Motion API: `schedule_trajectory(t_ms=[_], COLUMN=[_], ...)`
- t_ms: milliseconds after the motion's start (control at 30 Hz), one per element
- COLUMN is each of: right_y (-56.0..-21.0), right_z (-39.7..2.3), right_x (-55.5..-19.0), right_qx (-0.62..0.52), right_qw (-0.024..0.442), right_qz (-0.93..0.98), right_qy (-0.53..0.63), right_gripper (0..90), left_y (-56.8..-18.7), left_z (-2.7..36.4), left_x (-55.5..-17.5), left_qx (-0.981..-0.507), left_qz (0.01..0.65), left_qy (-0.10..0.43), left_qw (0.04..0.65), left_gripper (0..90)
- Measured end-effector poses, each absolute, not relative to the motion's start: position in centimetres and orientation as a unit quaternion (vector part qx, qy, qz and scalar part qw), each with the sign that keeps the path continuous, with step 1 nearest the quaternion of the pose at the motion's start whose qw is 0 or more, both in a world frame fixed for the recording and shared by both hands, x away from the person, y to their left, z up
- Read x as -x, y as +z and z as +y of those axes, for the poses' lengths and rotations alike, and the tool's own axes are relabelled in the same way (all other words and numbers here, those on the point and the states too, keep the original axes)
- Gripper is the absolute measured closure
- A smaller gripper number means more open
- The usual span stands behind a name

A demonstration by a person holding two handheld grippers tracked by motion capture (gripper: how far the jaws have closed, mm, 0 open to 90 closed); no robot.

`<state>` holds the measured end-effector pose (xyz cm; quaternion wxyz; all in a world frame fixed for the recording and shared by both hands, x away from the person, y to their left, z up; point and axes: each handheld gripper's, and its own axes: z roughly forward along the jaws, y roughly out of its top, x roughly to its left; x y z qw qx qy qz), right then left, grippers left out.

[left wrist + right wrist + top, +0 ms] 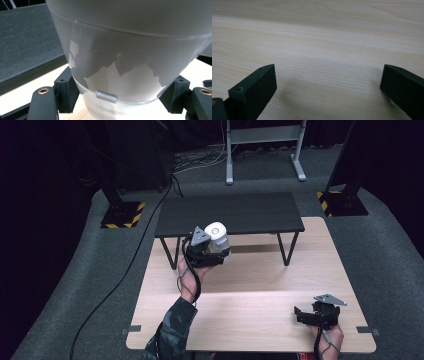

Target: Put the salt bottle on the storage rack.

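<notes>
Left gripper [212, 251] is clamping a white, tapered plastic cup-shaped container [216, 234], jaws pressing on its lower wall from both sides, as the left gripper view shows [130, 65]. The container is sitting upright in the grip, off the light wooden tabletop [250, 310], at about 11 o'clock from table centre, just in front of the low black shelf on thin metal legs [230, 212]. Its white top is facing the high camera; can't tell what's inside. A small grey cylindrical nub [107, 96] is sticking out low on the wall. Right gripper [305, 312] is resting at 5 o'clock near the table's near edge, jaws standing wide apart over bare wood, gripping nothing [327, 82].
</notes>
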<state>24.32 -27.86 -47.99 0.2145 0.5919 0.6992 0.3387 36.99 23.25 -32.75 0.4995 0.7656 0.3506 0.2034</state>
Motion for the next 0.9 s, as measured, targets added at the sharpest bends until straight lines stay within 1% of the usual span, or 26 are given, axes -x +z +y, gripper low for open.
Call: schedule_trajectory(t_ms=[600,900], right_y=[-48.0,-48.0], right_z=[-27.9,-27.9], right_x=[-24.3,-24.3], right_qx=[-0.593,-0.593], right_qw=[0.214,0.214], right_qz=[0.698,0.698], right_qy=[0.339,0.339], right_gripper=[0.0,0.0], left_y=[-30.1,-28.1], left_z=[23.0,22.0], left_x=[-38.6,-39.9], left_qx=[-0.766,-0.775], left_qz=[0.334,0.323], left_qy=[0.197,0.206], left_qw=[0.512,0.503], left_gripper=[28.3,28.3])
